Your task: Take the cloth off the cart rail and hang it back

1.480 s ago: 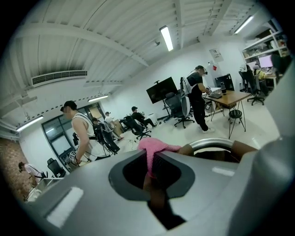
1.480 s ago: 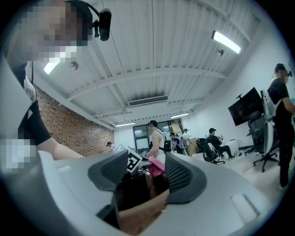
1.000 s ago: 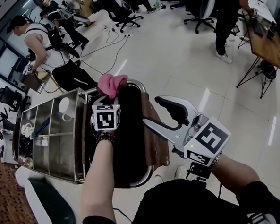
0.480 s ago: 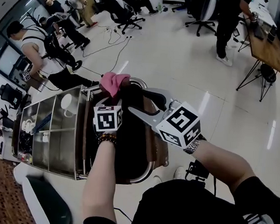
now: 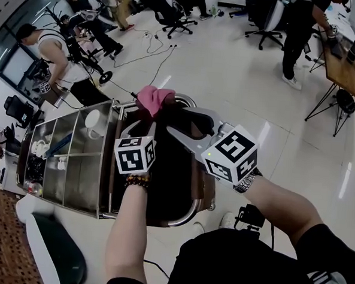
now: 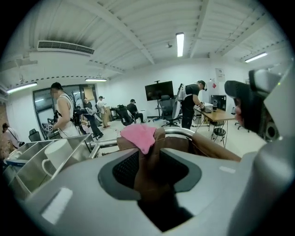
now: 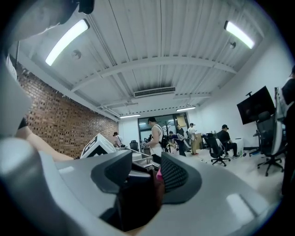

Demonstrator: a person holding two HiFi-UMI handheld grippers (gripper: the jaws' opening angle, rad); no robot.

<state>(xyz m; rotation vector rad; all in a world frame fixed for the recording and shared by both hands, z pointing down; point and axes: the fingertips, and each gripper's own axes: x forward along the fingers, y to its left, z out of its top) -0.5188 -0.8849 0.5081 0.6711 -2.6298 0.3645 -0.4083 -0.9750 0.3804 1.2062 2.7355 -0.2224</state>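
At the left of the head view I am looking down at a metal cart (image 5: pixel 68 156) with open boxes in it, and a white mug (image 5: pixel 93 120) is sitting in one of them. A person in a white top (image 5: pixel 48 43) is standing behind the cart in the upper left.

Near the middle I am holding my left hand-held gripper (image 6: pixel 150 161) up toward the end of the cart. Its jaws have just been closing a little, but they are spread apart. A fold of the brown bag (image 5: pixel 197 178) is standing between them, with a bit of room on each side.

The pink cloth (image 5: pixel 155 99) is lying bunched up on the shiny cart rail (image 5: pixel 186 99), just above the bag and just past my left jaws.

To the right, my right hand-held gripper (image 7: pixel 146 177) is reaching in beside the cloth. Its jaws have just been closing too, and they are spread, with a dark fold of the bag between them. A tiny bit of pink is peeking out there.

In the upper right another person (image 5: pixel 298 38) is standing by a wooden worktop (image 5: pixel 350 71).
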